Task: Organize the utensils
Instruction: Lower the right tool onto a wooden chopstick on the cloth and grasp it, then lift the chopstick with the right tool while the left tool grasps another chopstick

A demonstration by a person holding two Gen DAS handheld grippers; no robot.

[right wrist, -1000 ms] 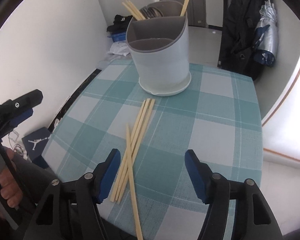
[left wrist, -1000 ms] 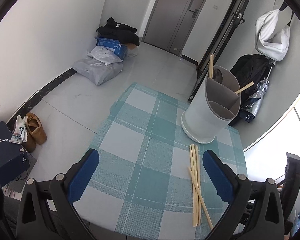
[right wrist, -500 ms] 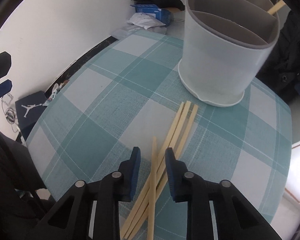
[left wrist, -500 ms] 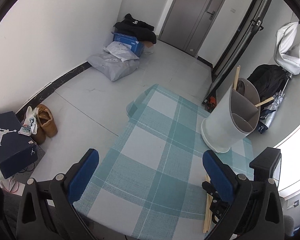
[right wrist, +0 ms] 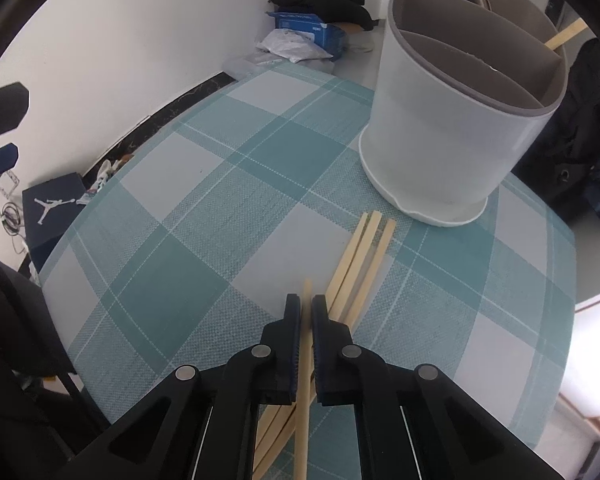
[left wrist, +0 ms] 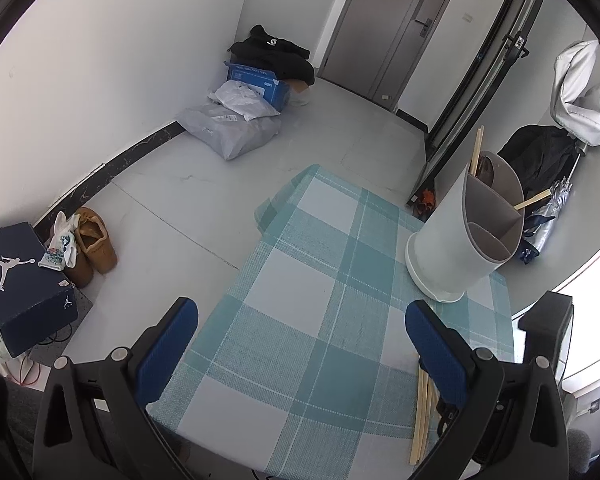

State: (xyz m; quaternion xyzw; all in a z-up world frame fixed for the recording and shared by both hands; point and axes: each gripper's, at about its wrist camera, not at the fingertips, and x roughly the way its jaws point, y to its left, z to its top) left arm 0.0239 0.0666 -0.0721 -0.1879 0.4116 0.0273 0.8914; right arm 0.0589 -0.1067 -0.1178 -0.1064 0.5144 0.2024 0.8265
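Right hand-held gripper [right wrist: 306,312] clamps one chopstick [right wrist: 305,364] — left hand-held gripper [left wrist: 302,330] wide; holder [right wrist: 456,120] near.

White walls [left wrist: 100,60], grey tiled floor [left wrist: 204,208], grey door [left wrist: 396,28], teal checked tablecloth [left wrist: 300,300].

Holder [right wrist: 452,128] blocks ahead (right side); cloth [right wrist: 204,216] leftward open
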